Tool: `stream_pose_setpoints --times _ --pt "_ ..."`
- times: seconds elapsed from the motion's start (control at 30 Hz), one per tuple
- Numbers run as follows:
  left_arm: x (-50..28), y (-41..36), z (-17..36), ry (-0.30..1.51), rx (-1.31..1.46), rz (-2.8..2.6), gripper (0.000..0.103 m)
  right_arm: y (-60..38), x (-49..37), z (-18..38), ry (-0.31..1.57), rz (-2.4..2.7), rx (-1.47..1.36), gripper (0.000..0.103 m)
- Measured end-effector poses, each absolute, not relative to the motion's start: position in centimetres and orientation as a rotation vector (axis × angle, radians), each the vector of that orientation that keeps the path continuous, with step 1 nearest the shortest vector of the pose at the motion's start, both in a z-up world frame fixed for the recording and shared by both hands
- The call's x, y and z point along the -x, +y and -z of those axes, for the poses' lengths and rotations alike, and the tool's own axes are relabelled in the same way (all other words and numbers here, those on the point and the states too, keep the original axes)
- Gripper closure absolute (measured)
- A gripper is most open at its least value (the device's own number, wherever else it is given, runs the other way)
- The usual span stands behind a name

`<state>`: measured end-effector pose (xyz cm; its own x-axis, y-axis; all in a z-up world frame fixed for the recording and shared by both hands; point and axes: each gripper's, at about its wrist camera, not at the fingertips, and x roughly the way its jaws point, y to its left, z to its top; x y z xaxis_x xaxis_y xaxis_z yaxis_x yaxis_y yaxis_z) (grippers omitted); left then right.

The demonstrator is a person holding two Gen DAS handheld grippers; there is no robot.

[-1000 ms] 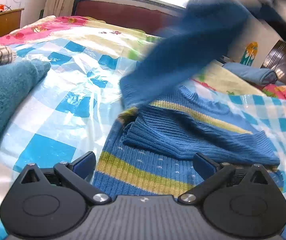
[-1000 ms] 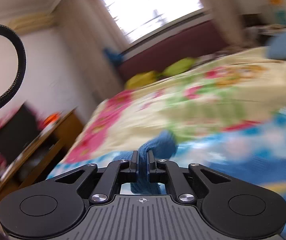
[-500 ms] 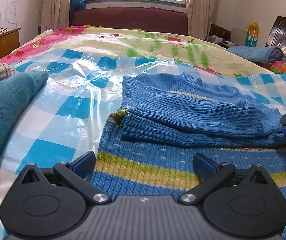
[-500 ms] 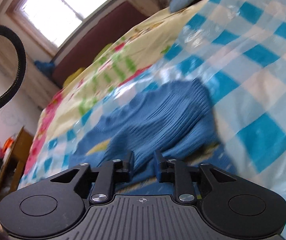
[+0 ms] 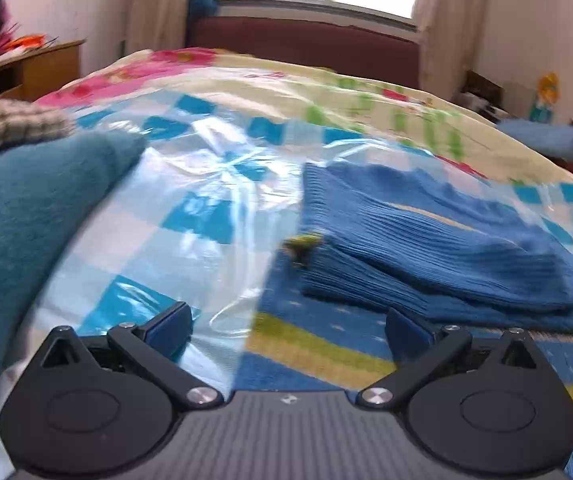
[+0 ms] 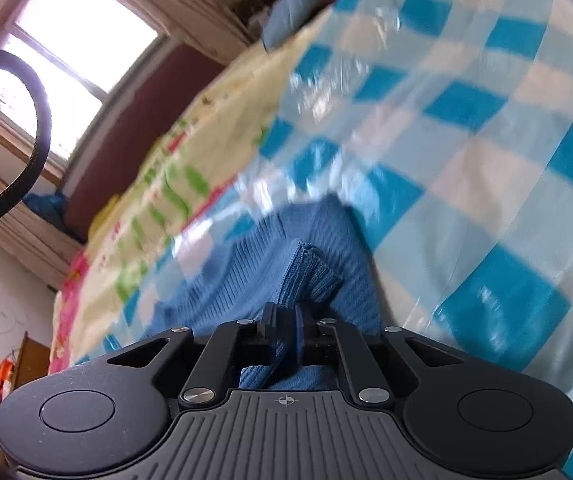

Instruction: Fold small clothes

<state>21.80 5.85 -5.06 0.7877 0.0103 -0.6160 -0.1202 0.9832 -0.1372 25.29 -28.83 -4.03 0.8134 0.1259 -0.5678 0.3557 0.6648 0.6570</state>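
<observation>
A small blue knit sweater (image 5: pixel 426 240) with yellow-green stripes lies on the blue-and-white checked plastic sheet (image 5: pixel 190 216) on the bed, its sleeves folded across its body. My left gripper (image 5: pixel 286 328) is open and empty, just above the sweater's lower left edge. My right gripper (image 6: pixel 285 326) is shut on a fold of the blue sweater (image 6: pixel 246 276) at its right side, low over the sheet (image 6: pixel 466 120).
A teal garment (image 5: pixel 26 232) and a checked cloth (image 5: pixel 10 124) lie at the left. A folded blue item (image 5: pixel 546 140) rests at the far right. A wooden desk (image 5: pixel 34 68) stands at the left, the headboard (image 5: pixel 306 44) behind.
The right gripper swung the sleeve over and laid it across the sweater, opened briefly, and is now shut on the sweater's right edge. The left gripper shifted left and stayed open.
</observation>
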Motion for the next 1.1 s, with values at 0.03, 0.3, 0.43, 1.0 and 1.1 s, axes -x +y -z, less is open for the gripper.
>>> stream_pose_setpoints --times 0.03,0.3,0.43,1.0,1.1 --pt "-21.9 6.1 5.1 0.663 0.183 -0.077 0.000 -29.1 -24.8 3.8 0.610 0.149 -0.844 0.096" --pt "-21.7 6.5 5.0 0.657 0.171 -0.113 0.000 -28.6 -24.2 4.4 0.697 0.104 -0.775 0.088" --pt "-21.7 7.3 4.8 0.655 0.151 -0.197 0.000 -28.7 -24.2 4.3 0.702 0.081 -0.765 0.083" --pt "-28.1 4.5 3.1 0.699 -0.018 -0.225 0.000 -28.6 -23.6 5.6 0.667 -0.061 -0.761 0.072" --pt "-28.8 6.9 4.7 0.761 0.005 -0.274 0.000 -28.7 -23.5 5.5 0.666 -0.049 -0.725 0.072"
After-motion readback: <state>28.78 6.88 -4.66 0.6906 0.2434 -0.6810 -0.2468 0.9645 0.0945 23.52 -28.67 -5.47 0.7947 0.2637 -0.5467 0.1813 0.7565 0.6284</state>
